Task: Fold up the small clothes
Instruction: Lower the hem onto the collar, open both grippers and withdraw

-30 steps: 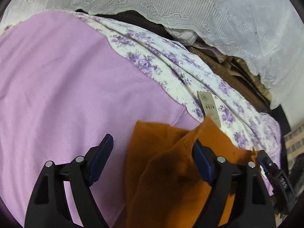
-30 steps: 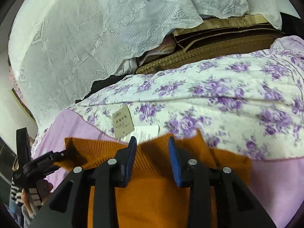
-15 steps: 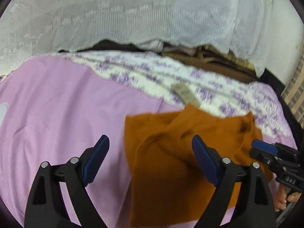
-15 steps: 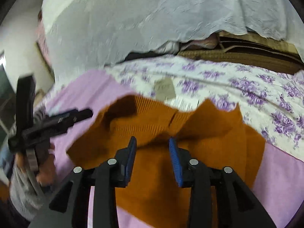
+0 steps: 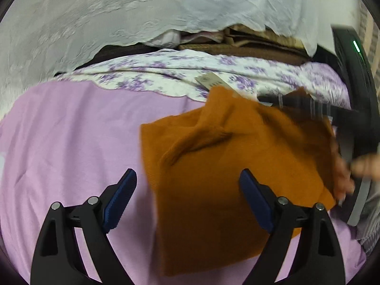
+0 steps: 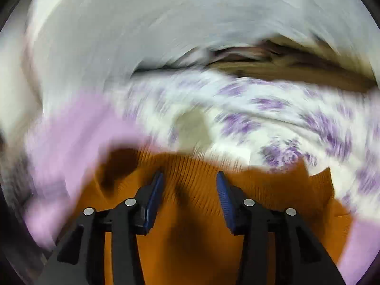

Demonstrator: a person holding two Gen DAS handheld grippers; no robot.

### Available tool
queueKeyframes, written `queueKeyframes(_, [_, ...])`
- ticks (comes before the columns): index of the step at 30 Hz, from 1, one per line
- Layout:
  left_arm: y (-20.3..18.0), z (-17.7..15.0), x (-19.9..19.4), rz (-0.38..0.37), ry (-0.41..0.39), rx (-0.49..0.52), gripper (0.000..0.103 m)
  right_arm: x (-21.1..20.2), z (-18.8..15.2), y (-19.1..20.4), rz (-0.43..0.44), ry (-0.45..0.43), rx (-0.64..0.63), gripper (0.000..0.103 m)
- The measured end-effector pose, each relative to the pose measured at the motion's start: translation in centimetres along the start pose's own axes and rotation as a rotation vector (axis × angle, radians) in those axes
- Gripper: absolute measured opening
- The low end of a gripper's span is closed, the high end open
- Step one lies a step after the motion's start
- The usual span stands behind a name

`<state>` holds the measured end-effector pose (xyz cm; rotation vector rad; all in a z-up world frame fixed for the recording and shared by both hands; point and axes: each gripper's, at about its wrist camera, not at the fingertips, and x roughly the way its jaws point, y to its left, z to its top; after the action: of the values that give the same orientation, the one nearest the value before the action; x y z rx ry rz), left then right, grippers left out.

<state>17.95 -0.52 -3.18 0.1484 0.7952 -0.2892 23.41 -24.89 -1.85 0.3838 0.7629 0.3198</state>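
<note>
Pink sheet [image 5: 71,130] lies bare leftward; floral quilt [image 5: 166,71] bounds behind.

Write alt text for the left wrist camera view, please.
An orange knitted garment lies rumpled on a lilac sheet, the open left claw hovering over its edge. Behind are floral bedding and white lace.

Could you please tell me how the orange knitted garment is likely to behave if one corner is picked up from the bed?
The orange knitted garment will probably be floppy: it already lies in soft creases on the pink sheet. It looks light, so the lifted corner should rise easily while the rest drags. Its ribbed knit should grip rather than slip.
</note>
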Motion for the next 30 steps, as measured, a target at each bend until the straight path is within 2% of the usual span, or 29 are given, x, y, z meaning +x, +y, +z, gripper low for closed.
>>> queueKeyframes(2, [-0.9, 1.0, 0.9, 0.031, 0.013, -0.005, 0.087, -1.0, -0.2, -1.1, 0.026, -0.006, 0.028, 0.046])
queueKeyframes(5, [-1.0, 3.3, 2.8, 0.099, 0.048, -0.07, 0.088, -2.9, -0.9, -1.4, 0.002, -0.033, -0.014, 0.046])
queueKeyframes(9, [2.1, 4.7, 6.4, 0.244, 0.125, -0.206, 0.096, -3.4, -2.1, -2.3, 0.004, 0.016, -0.018, 0.048])
queueKeyframes(10, [3.6, 4.4, 7.2, 0.236, 0.15, -0.267, 0.099, -3.1, -2.3, -2.8, -0.022, 0.041, -0.017, 0.048])
queueKeyframes(11, [6.1, 3.3, 8.3, 0.145, 0.194, -0.387, 0.099, -2.7, -2.7, -3.6, -0.051, 0.059, -0.01, 0.049])
queueKeyframes(13, [8.1, 2.7, 7.8, 0.055, 0.169, -0.468, 0.099, -2.1, -3.1, -5.5, -0.05, 0.063, 0.046, 0.042])
queueKeyframes(14, [8.6, 2.6, 6.9, 0.055, 0.15, -0.481, 0.099, -2.3, -3.1, -6.3, -0.047, 0.052, 0.077, 0.026])
queueKeyframes(15, [8.9, 2.4, 6.3, 0.061, 0.131, -0.49, 0.099, -3.1, -3.0, -7.3, -0.053, 0.028, 0.139, 0.02])
queueKeyframes(16, [9.2, 2.0, 5.2, 0.06, 0.098, -0.497, 0.099, -3.9, -3.1, -7.5, -0.051, 0.005, 0.161, 0.02])
queueKeyframes(18, [9.2, 1.5, 3.7, 0.049, 0.064, -0.484, 0.098, -5.8, -3.3, -7.0, -0.065, -0.049, 0.128, 0.031])
queueKeyframes(20, [8.9, 1.4, 2.6, 0.068, 0.035, -0.453, 0.098, -6.4, -3.8, -6.4, -0.089, -0.055, 0.082, 0.04])
queueKeyframes(22, [8.5, 1.5, 3.1, 0.163, 0.061, -0.421, 0.098, -5.3, -4.4, -6.9, -0.122, -0.011, 0.075, 0.045])
queueKeyframes(23, [8.6, 1.2, 4.3, 0.194, 0.11, -0.416, 0.098, -4.6, -4.5, -7.2, -0.127, 0.006, 0.08, 0.045])
queueKeyframes(24, [8.7, 0.8, 6.0, 0.198, 0.179, -0.415, 0.099, -4.2, -4.7, -7.6, -0.125, 0.004, 0.081, 0.045])
queueKeyframes(25, [8.8, 0.6, 6.6, 0.197, 0.185, -0.414, 0.099, -4.1, -4.8, -7.5, -0.126, -0.01, 0.072, 0.045])
queueKeyframes(27, [8.1, 0.9, 5.5, 0.242, 0.141, -0.383, 0.099, -4.2, -4.9, -7.0, -0.146, -0.019, 0.045, 0.047])
queueKeyframes(30, [7.4, 0.4, 3.6, 0.26, 0.089, -0.371, 0.098, -5.0, -5.3, -6.6, -0.142, -0.067, 0.031, 0.048])
